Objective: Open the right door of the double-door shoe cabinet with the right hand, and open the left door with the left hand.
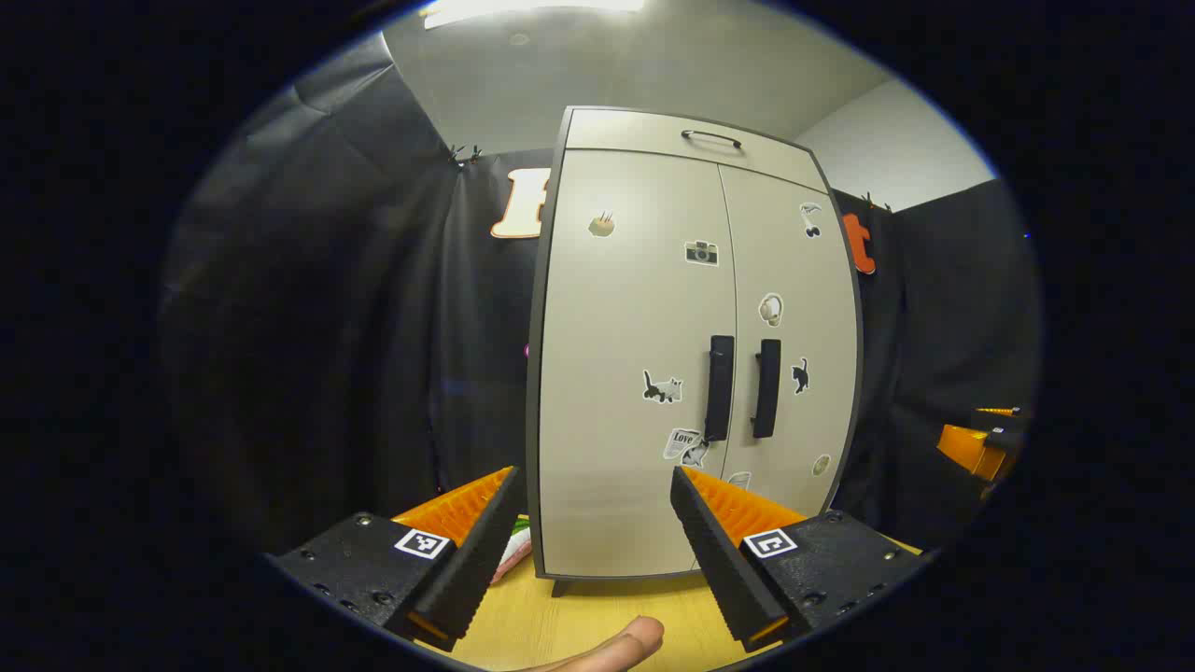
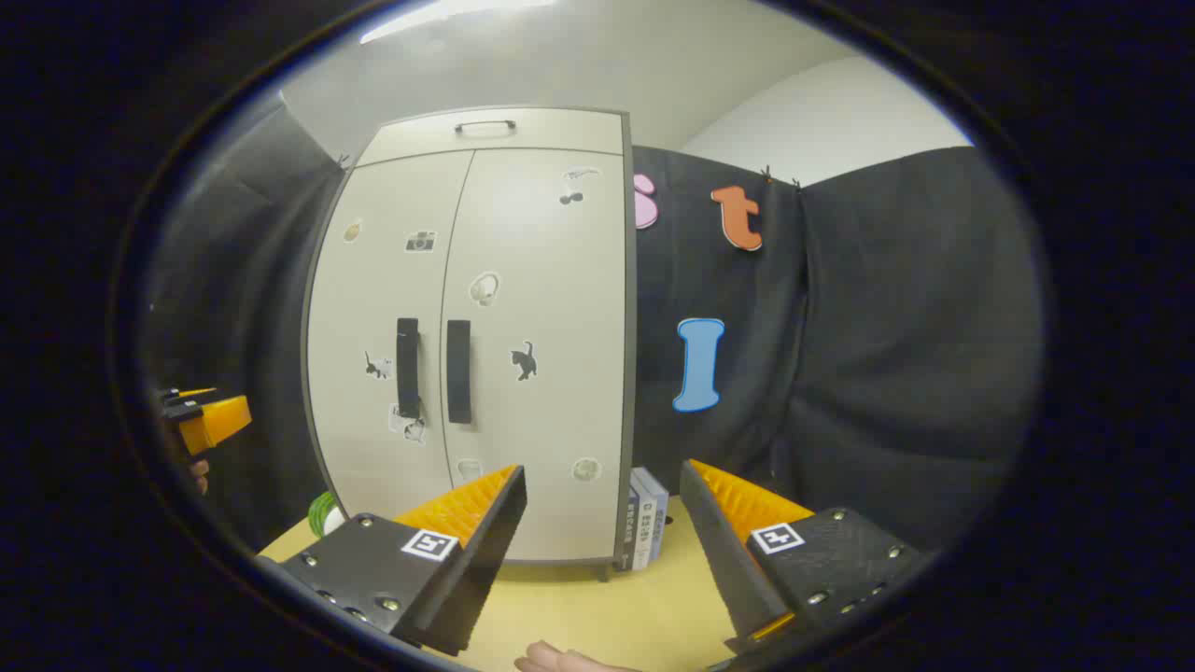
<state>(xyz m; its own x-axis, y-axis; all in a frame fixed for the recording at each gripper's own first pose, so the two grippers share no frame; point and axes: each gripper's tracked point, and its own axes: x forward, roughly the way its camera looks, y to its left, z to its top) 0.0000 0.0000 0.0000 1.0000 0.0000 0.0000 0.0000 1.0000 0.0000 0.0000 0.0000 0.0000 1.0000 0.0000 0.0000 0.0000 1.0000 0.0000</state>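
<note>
A cream double-door shoe cabinet [image 1: 635, 373] [image 2: 467, 327] with stickers stands on a wooden table, both doors closed. Two dark vertical handles sit at the centre seam: the left door handle [image 1: 718, 388] [image 2: 407, 367] and the right door handle [image 1: 766, 388] [image 2: 458, 371]. My left gripper [image 1: 597, 485] is open, held short of the cabinet's lower left door with nothing between its fingers. My right gripper [image 2: 602, 485] is open too, aimed at the cabinet's lower right corner, apart from it. The right gripper [image 1: 980, 443] also appears far right in the left gripper view; the left gripper [image 2: 210, 415] far left in the right gripper view.
A drawer with a handle [image 1: 711, 138] tops the cabinet. Small boxes [image 2: 644, 527] stand on the wooden table [image 2: 607, 607] beside the cabinet's right side. A green object [image 2: 322, 513] lies at its left. Black cloth walls surround the booth. A thumb [image 1: 616, 646] shows at the bottom.
</note>
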